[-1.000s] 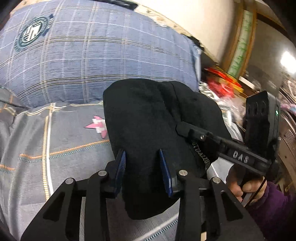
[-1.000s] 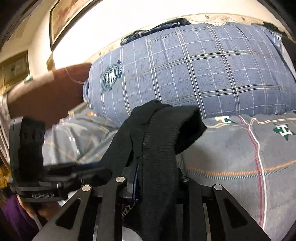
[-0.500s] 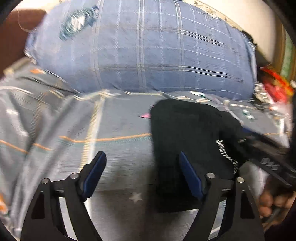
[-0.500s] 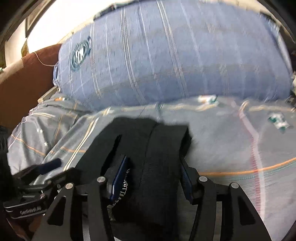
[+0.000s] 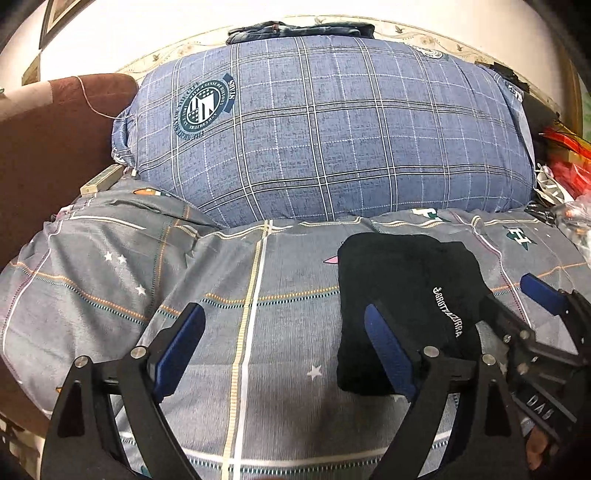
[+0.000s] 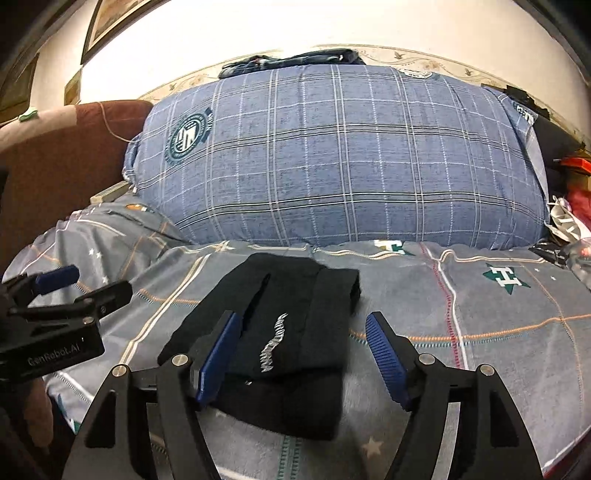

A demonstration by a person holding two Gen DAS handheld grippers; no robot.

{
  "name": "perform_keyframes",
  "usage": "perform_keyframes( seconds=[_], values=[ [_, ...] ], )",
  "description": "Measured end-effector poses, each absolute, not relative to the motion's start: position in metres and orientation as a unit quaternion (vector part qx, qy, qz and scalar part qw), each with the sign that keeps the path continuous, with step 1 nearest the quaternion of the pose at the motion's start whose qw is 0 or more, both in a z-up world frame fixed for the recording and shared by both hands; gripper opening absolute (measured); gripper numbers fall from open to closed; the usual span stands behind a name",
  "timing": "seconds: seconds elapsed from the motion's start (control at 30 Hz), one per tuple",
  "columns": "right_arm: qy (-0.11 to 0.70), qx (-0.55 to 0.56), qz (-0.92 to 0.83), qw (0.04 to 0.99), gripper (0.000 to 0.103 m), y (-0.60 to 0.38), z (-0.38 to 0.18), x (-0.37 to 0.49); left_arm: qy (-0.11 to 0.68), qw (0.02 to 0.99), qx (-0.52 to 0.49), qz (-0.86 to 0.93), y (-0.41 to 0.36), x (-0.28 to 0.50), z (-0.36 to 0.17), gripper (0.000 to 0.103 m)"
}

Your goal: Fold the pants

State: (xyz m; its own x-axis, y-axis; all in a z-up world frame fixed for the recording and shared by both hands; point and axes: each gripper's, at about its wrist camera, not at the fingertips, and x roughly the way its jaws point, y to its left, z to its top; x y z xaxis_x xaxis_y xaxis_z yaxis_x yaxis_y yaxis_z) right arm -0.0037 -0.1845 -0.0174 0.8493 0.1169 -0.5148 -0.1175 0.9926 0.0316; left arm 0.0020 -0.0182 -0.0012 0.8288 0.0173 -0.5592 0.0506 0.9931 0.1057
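Observation:
The black pants [image 5: 402, 295] lie folded into a compact bundle on the grey bedsheet [image 5: 258, 332], with white lettering on top. They also show in the right wrist view [image 6: 280, 332]. My left gripper [image 5: 284, 343] is open and empty, to the left of the bundle, its right finger beside the bundle's left edge. My right gripper [image 6: 303, 354] is open and empty, just above the near end of the bundle. The right gripper shows at the right edge of the left wrist view [image 5: 528, 325], and the left gripper at the left edge of the right wrist view [image 6: 70, 291].
A big blue plaid pillow [image 5: 332, 136] stands behind the pants at the head of the bed. A brown headboard or chair [image 5: 48, 140] is at the left. Red clutter and bags [image 5: 569, 166] lie at the far right. Folded dark clothes [image 5: 299, 28] rest on top of the pillow.
Both grippers have let go of the pants and opened. The bundle now lies flat on the sheet. My left gripper has swung to the left of it.

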Motion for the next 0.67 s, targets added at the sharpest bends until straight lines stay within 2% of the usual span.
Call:
perform_keyframes(
  seconds=[0.67],
  values=[
    [0.267, -0.021, 0.063, 0.962, 0.073, -0.188, -0.023, 0.0, 0.285, 0.956, 0.037, -0.05, -0.031, -0.005, 0.001, 0.089]
  ],
)
